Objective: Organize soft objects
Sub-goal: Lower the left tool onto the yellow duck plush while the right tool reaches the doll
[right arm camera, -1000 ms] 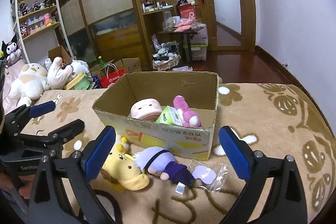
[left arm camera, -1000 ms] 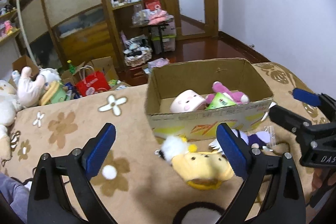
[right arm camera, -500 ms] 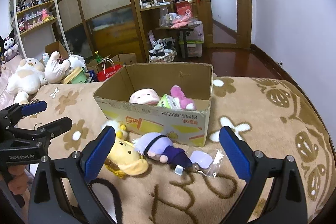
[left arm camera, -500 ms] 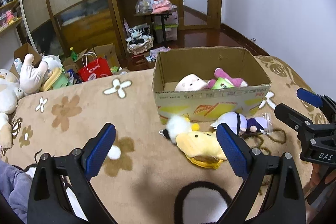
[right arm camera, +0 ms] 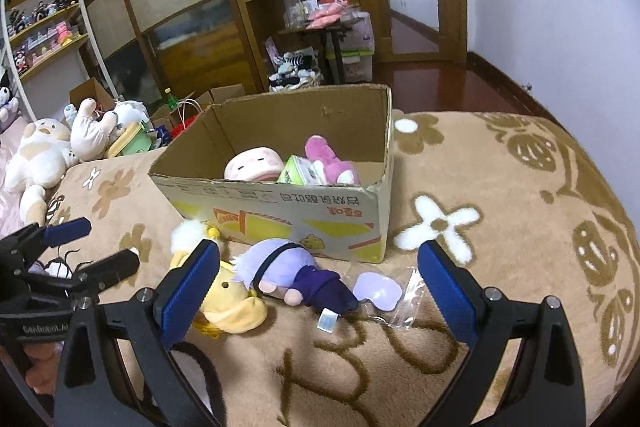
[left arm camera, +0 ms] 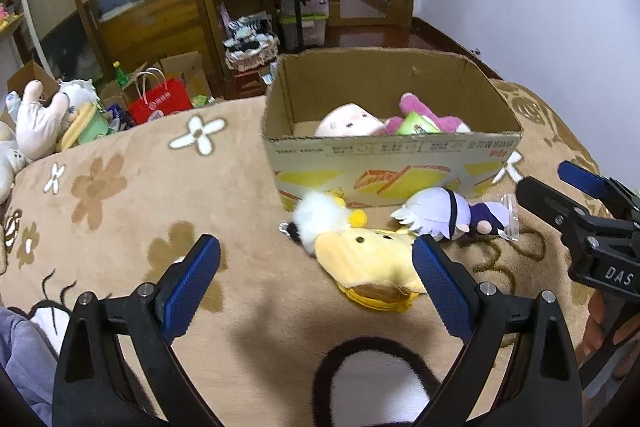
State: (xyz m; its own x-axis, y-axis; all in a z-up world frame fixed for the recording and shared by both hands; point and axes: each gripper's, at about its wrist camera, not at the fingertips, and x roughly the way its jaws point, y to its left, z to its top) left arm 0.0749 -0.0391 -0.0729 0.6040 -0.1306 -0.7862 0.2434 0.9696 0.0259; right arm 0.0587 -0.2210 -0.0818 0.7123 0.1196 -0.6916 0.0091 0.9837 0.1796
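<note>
A cardboard box (left arm camera: pixel 394 169) (right arm camera: pixel 280 205) stands on the brown blanket and holds a pale pink plush (left arm camera: pixel 348 119), a green pack (right arm camera: pixel 300 171) and a magenta plush (right arm camera: pixel 330 163). In front of it lie a yellow plush with a white tuft (left arm camera: pixel 368 259) (right arm camera: pixel 228 299) and a purple-haired doll (left arm camera: pixel 444 213) (right arm camera: pixel 288 267). My left gripper (left arm camera: pixel 316 275) is open and empty, just before the yellow plush. My right gripper (right arm camera: pixel 320 279) is open and empty, over the doll. Each gripper also shows in the other's view, the right (left arm camera: pixel 560 191) and the left (right arm camera: pixel 92 247).
A clear plastic bag with a lilac piece (right arm camera: pixel 384 293) lies right of the doll. Large plush toys (right arm camera: pixel 40 155) sit at the blanket's left edge. Shelves, a red bag (left arm camera: pixel 160 99) and boxes stand on the floor beyond. A white wall is to the right.
Both grippers have drawn back and then come closer again toward the toys in front of the box. Both stay open and empty. The toys have not moved.
</note>
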